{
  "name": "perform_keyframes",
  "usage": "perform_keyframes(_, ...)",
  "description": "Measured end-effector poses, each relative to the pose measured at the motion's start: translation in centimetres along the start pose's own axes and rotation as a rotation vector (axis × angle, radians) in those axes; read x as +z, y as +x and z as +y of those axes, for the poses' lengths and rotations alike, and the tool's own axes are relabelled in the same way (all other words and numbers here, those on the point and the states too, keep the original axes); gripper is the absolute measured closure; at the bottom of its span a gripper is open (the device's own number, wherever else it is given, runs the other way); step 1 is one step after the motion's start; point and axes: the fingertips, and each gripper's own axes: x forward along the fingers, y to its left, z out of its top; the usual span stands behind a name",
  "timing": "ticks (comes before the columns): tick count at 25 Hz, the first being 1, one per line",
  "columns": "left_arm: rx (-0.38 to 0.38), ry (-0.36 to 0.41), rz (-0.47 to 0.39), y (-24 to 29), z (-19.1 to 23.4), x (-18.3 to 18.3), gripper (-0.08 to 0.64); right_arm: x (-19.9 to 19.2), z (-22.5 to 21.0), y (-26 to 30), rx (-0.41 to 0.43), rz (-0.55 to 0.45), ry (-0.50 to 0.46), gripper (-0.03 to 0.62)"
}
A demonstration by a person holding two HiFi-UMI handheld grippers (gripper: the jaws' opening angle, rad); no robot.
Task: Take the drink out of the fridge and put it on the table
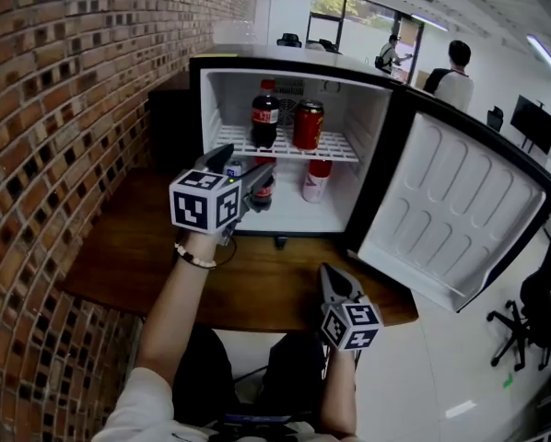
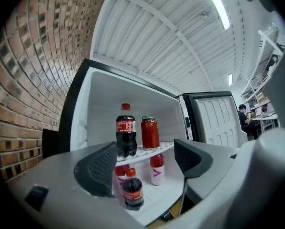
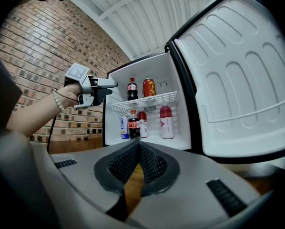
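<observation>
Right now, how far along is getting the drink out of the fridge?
Done: the fridge door stands open. In hand: the left gripper is at the opening with jaws apart, gripping nothing, facing the small cola bottle on the fridge floor; the right gripper is shut and empty. Left: gripping a drink, lifting it out, setting it on the table.
</observation>
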Motion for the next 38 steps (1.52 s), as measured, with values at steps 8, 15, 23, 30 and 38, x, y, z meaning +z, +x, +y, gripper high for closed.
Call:
perform_keyframes(8,0.052,-0.004,0.012,6.5,2.4,4.8,0.123,0.0,-1.1,-0.3,-0.007,-0.005,0.006,0.572)
perform_keyframes(15,0.089,0.012,0.073,10.3,4.6,5.4,0.118,-0.6,-2.2,-0.7,-0.020,0.003,0.018,0.572)
perform_keyframes(23,0.074,-0.005,0.132,12.9,5.5,3.6,0.132,-0.9,-2.8,-0.7,-0.031,0.001,0.025,0.572)
perform_keyframes(30,0.076,0.032,0.132,13.2,5.7,3.9,0.213,-0.9,-2.8,-0.5,-0.033,0.003,0.022,0.572)
perform_keyframes(38,0.070,0.012,0.128,13.1,5.6,4.0,0.256,-0.8,-2.6,-0.7,-0.037,-0.004,0.022,0.572)
